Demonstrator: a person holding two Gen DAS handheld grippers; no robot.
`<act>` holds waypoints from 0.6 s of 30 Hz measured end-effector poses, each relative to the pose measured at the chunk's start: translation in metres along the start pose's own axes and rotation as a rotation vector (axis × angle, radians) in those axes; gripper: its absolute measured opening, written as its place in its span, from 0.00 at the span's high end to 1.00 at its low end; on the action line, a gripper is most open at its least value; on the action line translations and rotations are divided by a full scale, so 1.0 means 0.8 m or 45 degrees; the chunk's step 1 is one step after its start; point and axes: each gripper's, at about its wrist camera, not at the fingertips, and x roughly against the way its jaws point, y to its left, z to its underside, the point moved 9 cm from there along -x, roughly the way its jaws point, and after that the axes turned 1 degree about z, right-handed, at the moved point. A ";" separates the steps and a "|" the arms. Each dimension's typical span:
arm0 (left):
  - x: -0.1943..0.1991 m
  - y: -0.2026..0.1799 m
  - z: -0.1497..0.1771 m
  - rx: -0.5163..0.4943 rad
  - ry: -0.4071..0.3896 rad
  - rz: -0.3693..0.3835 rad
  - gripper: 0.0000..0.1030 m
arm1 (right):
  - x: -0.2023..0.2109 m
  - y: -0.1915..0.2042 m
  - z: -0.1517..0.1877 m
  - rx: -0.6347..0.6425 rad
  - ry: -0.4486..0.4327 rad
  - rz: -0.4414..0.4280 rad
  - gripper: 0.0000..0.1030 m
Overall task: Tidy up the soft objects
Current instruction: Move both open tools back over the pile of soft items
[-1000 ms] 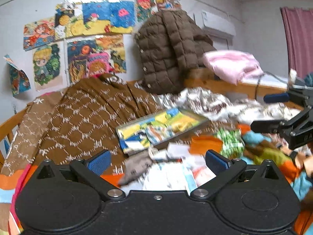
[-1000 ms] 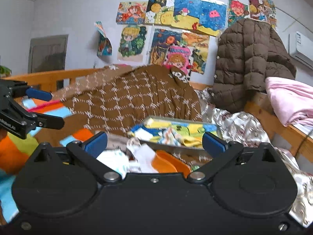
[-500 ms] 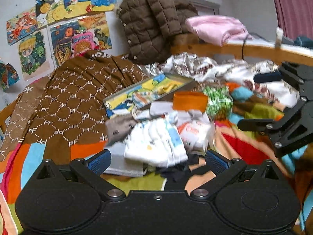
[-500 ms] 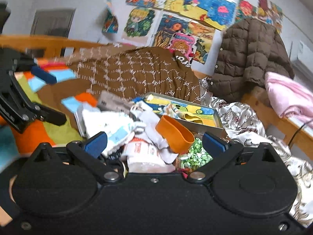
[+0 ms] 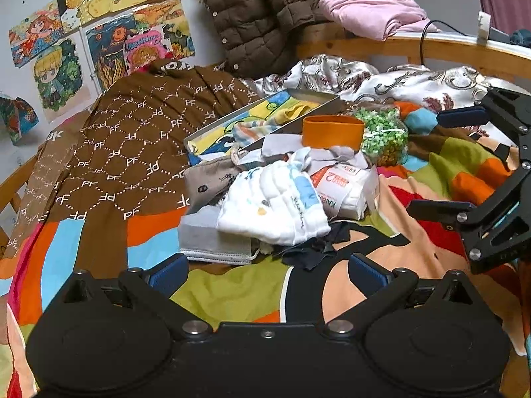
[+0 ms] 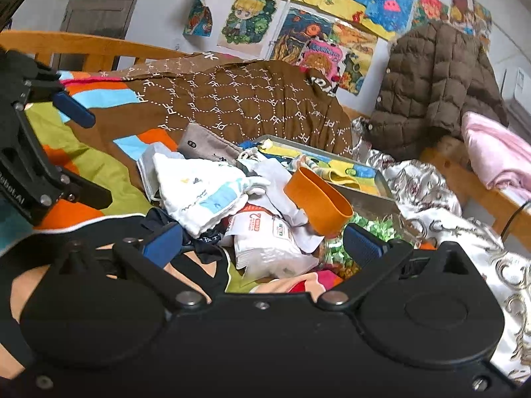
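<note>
Holding colourful cloths, metal tray (image 5: 323, 104), orange band (image 5: 332, 131) beside it, both tongs (image 5: 267, 270) (image 6: 262, 243) wide, empty

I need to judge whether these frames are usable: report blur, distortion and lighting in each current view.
Left wrist view: sharp on the white folded cloth and orange band; fisheye bends the wooden bed rail; soft, even light, no hard glare. Right wrist view: equally sharp on the pile, strong curvature at the edges, the wall posters slightly softer; both grippers' black bodies block the lower part.
</note>
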 end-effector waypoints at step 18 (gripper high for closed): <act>-0.012 0.004 -0.013 -0.070 0.034 -0.066 0.01 | -0.022 -0.008 -0.002 -0.074 -0.027 0.080 0.01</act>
